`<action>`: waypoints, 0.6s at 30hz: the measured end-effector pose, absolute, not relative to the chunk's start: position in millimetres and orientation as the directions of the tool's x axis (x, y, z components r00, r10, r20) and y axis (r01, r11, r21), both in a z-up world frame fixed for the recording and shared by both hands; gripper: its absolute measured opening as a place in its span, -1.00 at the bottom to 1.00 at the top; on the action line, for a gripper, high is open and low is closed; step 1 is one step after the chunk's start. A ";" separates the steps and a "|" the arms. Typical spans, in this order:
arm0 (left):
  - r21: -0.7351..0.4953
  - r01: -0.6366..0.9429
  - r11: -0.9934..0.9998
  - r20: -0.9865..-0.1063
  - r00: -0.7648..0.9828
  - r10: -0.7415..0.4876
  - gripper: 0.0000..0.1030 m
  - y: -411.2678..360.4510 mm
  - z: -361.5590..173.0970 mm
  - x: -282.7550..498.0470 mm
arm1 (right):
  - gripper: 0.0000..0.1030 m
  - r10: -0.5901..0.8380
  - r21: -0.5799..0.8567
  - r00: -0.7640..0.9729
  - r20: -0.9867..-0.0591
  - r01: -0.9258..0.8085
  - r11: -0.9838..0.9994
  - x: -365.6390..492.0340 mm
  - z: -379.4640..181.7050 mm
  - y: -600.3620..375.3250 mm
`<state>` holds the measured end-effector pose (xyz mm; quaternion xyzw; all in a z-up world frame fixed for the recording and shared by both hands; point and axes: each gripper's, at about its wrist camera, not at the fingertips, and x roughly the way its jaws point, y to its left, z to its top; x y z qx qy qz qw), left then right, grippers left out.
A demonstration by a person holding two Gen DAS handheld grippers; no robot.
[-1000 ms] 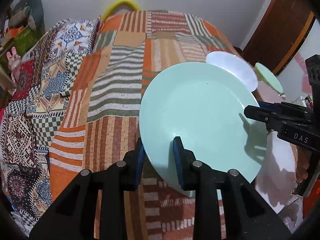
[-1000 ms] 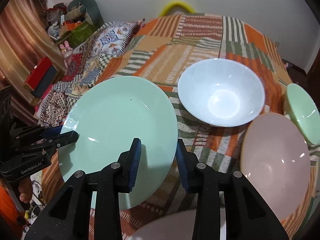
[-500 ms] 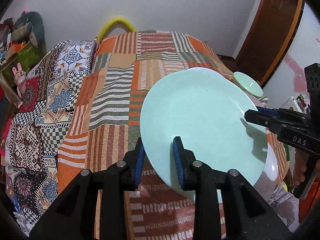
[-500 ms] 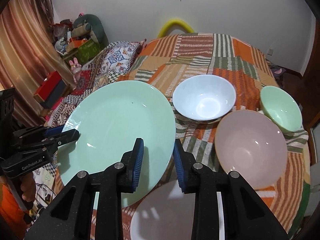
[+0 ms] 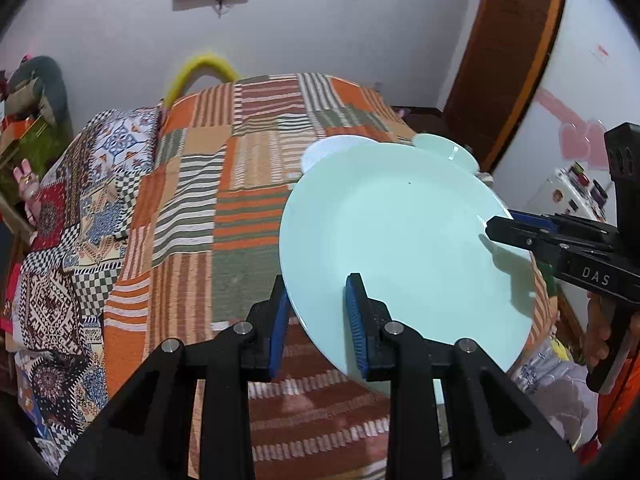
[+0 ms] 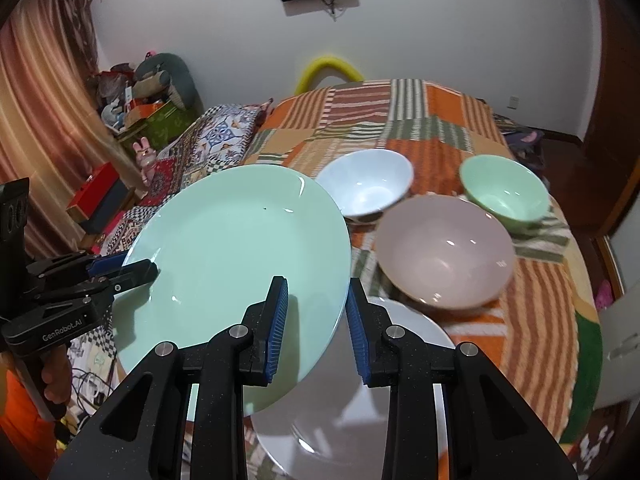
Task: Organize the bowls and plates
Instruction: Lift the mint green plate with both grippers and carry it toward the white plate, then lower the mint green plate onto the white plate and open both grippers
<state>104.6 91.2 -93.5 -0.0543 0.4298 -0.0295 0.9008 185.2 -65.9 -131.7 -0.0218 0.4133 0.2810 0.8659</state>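
Note:
A large mint-green plate hangs tilted in the air above the striped patchwork cover. My left gripper is shut on the plate's near-left rim, and its black fingers show on the far rim in the right wrist view. My right gripper is shut on the opposite rim; its fingers show at the plate's right edge. Under the plate's near side lies a white plate. Beyond stand a white bowl, a pink bowl and a green bowl.
The patchwork cover stretches to the far wall, with a patterned quilt at its left. Boxes and toys pile up by the curtain. A brown door stands at the right, and a hand grasps the right gripper's handle.
Both grippers have risen and drawn back with the green plate between them. The bowls now look farther off, and the white plate has come into view beneath.

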 end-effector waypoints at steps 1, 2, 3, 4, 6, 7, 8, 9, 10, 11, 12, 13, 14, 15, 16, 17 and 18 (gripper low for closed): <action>-0.119 0.016 0.993 -0.771 0.629 -0.103 -0.46 87.0 -92.7 103.0 | -0.47 0.464 0.194 0.506 -0.727 -0.496 0.846 183.0 -131.7 -70.7; -0.115 0.027 0.993 -0.771 0.628 -0.106 -0.46 81.5 -92.0 101.5 | -0.47 0.461 0.196 0.509 -0.727 -0.490 0.850 181.4 -131.9 -74.5; -0.113 0.034 0.993 -0.772 0.626 -0.109 -0.46 78.1 -91.8 100.8 | -0.47 0.458 0.199 0.511 -0.727 -0.483 0.853 179.7 -132.1 -77.8; -0.113 0.040 0.993 -0.773 0.624 -0.113 -0.46 74.6 -91.9 100.2 | -0.47 0.455 0.200 0.514 -0.727 -0.476 0.856 177.2 -132.7 -81.4; -0.116 0.051 0.992 -0.777 0.617 -0.122 -0.46 68.3 -93.5 99.2 | -0.47 0.450 0.201 0.517 -0.729 -0.467 0.861 173.7 -134.3 -87.0; -0.116 0.055 0.992 -0.779 0.614 -0.125 -0.46 65.8 -94.2 99.0 | -0.47 0.446 0.201 0.517 -0.731 -0.461 0.864 172.1 -135.8 -90.1; -0.116 0.061 0.991 -0.782 0.610 -0.129 -0.46 62.0 -95.4 98.5 | -0.47 0.443 0.202 0.517 -0.732 -0.457 0.866 170.1 -136.8 -92.5; -0.117 0.065 0.991 -0.783 0.607 -0.132 -0.46 59.9 -96.5 98.3 | -0.47 0.440 0.202 0.517 -0.734 -0.452 0.869 168.7 -138.4 -95.3; -0.117 0.068 0.991 -0.787 0.603 -0.134 -0.46 56.8 -98.2 98.2 | -0.47 0.438 0.202 0.517 -0.736 -0.449 0.870 167.4 -139.1 -97.5; -0.117 0.072 0.991 -0.789 0.599 -0.136 -0.46 54.4 -99.4 98.0 | -0.47 0.435 0.203 0.517 -0.737 -0.445 0.872 166.2 -140.5 -99.5; -0.118 0.076 0.990 -0.794 0.592 -0.140 -0.46 50.8 -101.4 97.9 | -0.47 0.431 0.203 0.517 -0.739 -0.439 0.875 165.7 -142.3 -102.3; -0.119 0.080 0.990 -0.798 0.585 -0.143 -0.46 49.1 -103.5 98.3 | -0.47 0.429 0.204 0.518 -0.740 -0.435 0.877 163.8 -143.6 -106.2; -0.119 0.085 0.989 -0.803 0.578 -0.146 -0.46 46.0 -105.8 98.9 | -0.47 0.426 0.205 0.519 -0.741 -0.429 0.880 162.8 -145.3 -109.0; -0.120 0.089 0.989 -0.809 0.568 -0.150 -0.46 42.8 -109.1 99.5 | -0.47 0.424 0.208 0.519 -0.742 -0.423 0.882 162.1 -147.0 -111.3; -0.121 0.092 0.988 -0.814 0.561 -0.152 -0.46 40.7 -111.6 100.1 | -0.47 0.423 0.212 0.516 -0.745 -0.417 0.884 162.5 -149.8 -114.3; -0.121 0.095 0.988 -0.820 0.551 -0.154 -0.46 38.1 -115.0 101.4 | -0.47 0.422 0.216 0.514 -0.747 -0.414 0.884 161.1 -151.0 -116.7; -0.121 0.096 0.988 -0.825 0.544 -0.154 -0.46 36.2 -117.6 102.8 | -0.47 0.420 0.219 0.510 -0.750 -0.409 0.886 160.2 -154.1 -119.2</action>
